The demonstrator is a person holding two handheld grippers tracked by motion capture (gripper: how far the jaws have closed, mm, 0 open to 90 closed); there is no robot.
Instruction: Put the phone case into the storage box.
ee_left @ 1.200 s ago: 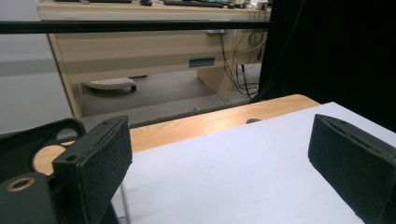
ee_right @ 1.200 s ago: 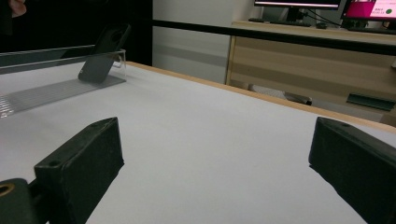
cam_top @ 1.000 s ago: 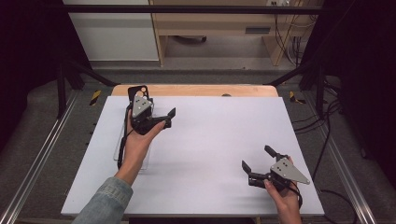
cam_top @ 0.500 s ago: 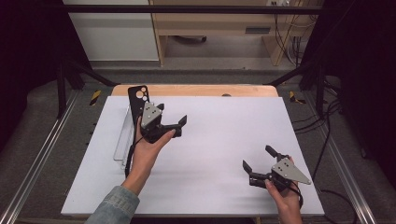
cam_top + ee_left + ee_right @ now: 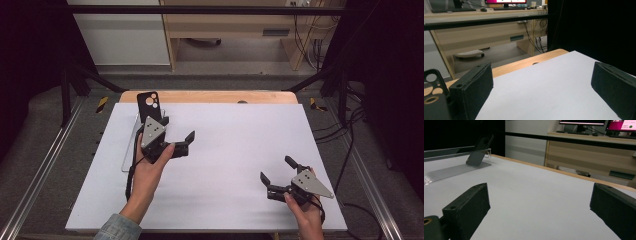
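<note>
A black phone case (image 5: 148, 104) with camera cut-outs leans upright on a clear acrylic stand (image 5: 129, 150) at the back left of the white mat (image 5: 235, 150). My left gripper (image 5: 177, 129) hovers just right of the stand, open, with nothing between its jaws. In the left gripper view the case's top corner (image 5: 432, 78) shows at the lower left, beside the left jaw. My right gripper (image 5: 276, 169) rests low near the front right of the mat, open and empty. The right gripper view shows the case (image 5: 479, 149) and the stand (image 5: 449, 171) far off at the upper left.
The mat covers most of a wooden table (image 5: 210, 96), whose bare edge runs along the back. Metal frame rails (image 5: 45, 170) flank both sides. Behind the table stand a wooden desk (image 5: 486, 35) and trailing cables (image 5: 345, 125).
The left hand has carried its open gripper from the back left by the phone case toward the front and right. The right gripper has stayed where it was.
</note>
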